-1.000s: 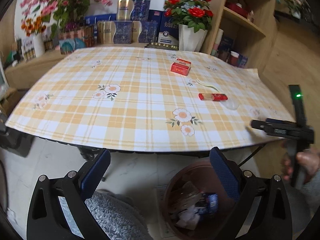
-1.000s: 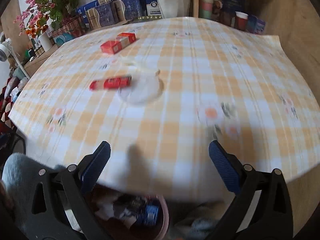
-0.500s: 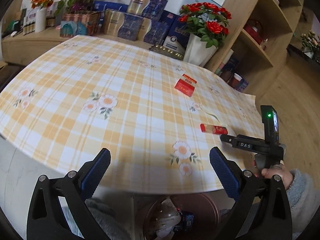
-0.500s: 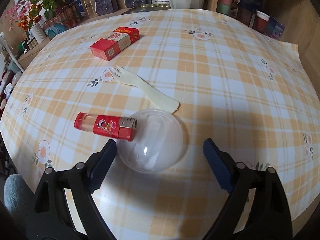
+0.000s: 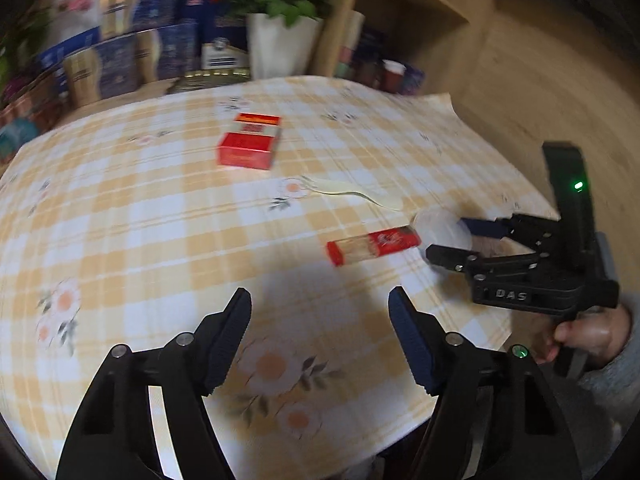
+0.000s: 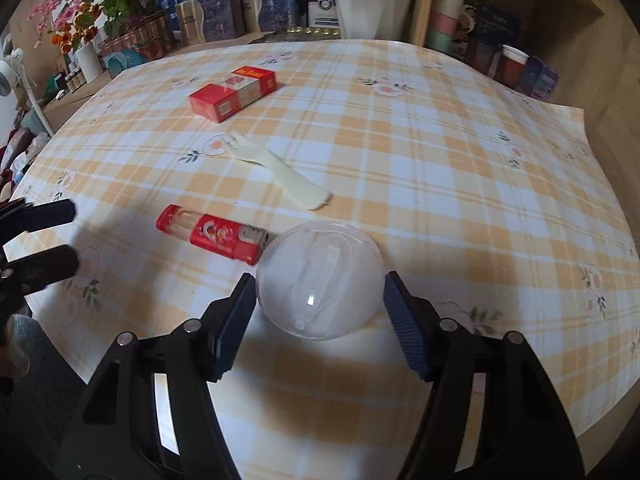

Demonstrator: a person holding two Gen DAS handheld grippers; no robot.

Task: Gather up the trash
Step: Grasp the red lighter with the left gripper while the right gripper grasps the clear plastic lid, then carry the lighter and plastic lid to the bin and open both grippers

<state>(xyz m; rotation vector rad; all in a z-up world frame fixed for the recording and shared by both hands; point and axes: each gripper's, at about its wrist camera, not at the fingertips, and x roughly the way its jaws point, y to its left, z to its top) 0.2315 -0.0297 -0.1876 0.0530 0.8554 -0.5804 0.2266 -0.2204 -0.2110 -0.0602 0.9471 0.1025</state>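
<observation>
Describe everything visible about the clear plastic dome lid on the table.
The clear dome lid is a round, see-through plastic shell, faintly cloudy, lying rim-down on the checked tablecloth. It sits between the right gripper fingers, whose jaws are closing around it; firm contact cannot be confirmed. The red lighter meets its left edge, and the pale plastic fork lies just beyond, apart.

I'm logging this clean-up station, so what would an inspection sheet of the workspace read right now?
Surface: checked tablecloth, flat.
Job's things: clear dome lid, red lighter touching it, plastic fork, red box.
Clutter: nothing seen beyond these.
Grippers: right gripper closing, lid between its fingers, pads not pressing; left gripper closing on nothing.
Cables: nothing seen.
Surroundings: white flower pot, blue boxes, wooden shelves.
</observation>
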